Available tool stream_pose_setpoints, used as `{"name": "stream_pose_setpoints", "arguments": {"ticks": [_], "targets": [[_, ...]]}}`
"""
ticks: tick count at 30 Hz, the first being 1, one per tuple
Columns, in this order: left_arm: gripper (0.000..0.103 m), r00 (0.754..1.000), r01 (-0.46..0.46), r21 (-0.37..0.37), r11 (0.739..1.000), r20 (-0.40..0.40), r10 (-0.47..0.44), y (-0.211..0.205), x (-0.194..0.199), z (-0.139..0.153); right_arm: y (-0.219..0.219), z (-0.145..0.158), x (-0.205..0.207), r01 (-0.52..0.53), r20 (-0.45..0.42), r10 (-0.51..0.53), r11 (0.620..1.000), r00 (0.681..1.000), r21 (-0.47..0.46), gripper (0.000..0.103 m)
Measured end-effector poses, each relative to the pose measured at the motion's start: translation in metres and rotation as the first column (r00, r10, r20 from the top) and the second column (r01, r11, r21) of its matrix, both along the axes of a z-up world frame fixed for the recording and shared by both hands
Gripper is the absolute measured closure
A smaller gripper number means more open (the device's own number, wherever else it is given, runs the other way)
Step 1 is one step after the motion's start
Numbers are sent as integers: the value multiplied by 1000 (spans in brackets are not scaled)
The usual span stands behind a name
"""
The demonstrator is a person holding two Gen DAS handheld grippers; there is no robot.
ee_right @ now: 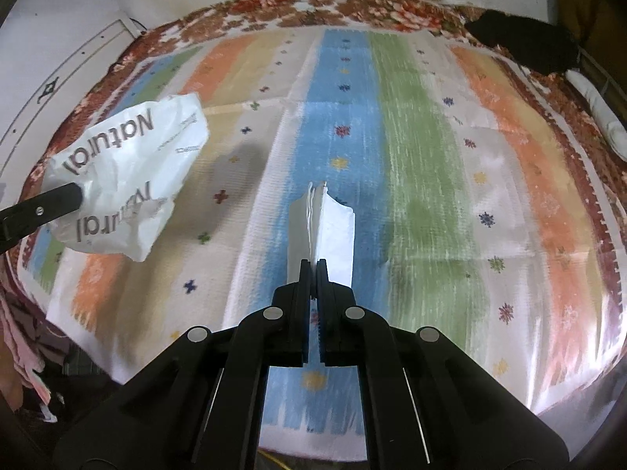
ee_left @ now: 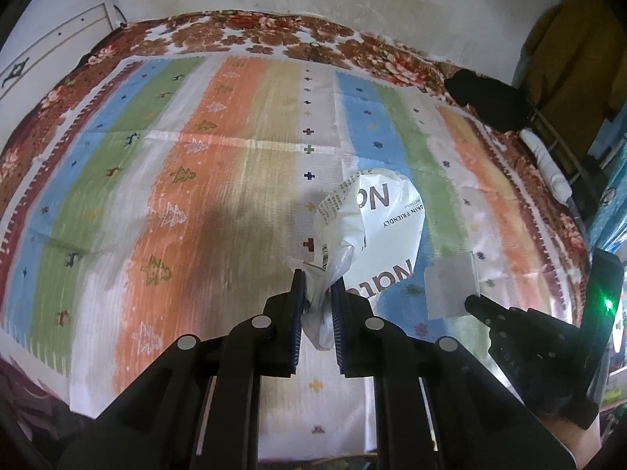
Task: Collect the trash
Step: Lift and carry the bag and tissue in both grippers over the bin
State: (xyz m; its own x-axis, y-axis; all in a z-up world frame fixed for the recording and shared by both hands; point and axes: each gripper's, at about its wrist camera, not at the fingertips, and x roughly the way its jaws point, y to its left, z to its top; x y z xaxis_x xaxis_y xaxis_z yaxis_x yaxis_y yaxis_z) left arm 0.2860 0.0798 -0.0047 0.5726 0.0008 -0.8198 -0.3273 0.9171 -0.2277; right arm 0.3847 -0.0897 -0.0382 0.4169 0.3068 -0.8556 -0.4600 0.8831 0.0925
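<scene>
Trash: crumpled white plastic wrapper (ee_left: 364, 231) printed "Natural" — pinched in left hand-held gripper (ee_left: 317, 293), above striped bedspread (ee_left: 219, 180)
Right hand-held gripper (ee_right: 312, 266): clamped on folded white paper (ee_right: 327, 231) — lifted too

Above the striped mat (ee_right: 415, 149), the crumpled wrapper (ee_right: 125, 180) hangs left of the folded tissue (ee_right: 333, 227).

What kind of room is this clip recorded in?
Most likely a bedroom: a bed with a floral blanket under a striped mat, a white pillow at its edge, and clothes hanging by the wall.
</scene>
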Motion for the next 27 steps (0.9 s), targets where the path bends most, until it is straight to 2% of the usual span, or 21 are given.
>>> {"name": "stream_pose_setpoints", "arguments": {"ticks": [8, 16, 27], "targets": [[90, 999, 13, -24, 1000, 49, -12, -11, -30, 22, -11, 34, -32, -14, 70, 9, 998, 998, 59, 101], [90, 997, 22, -44, 999, 70, -19, -22, -58, 31, -25, 50, -57, -30, 84, 23, 996, 996, 80, 101], [90, 989, 24, -56, 998, 148, -16, -30, -109, 49, -42, 72, -107, -70, 138, 50, 988, 989, 139, 101]]}}
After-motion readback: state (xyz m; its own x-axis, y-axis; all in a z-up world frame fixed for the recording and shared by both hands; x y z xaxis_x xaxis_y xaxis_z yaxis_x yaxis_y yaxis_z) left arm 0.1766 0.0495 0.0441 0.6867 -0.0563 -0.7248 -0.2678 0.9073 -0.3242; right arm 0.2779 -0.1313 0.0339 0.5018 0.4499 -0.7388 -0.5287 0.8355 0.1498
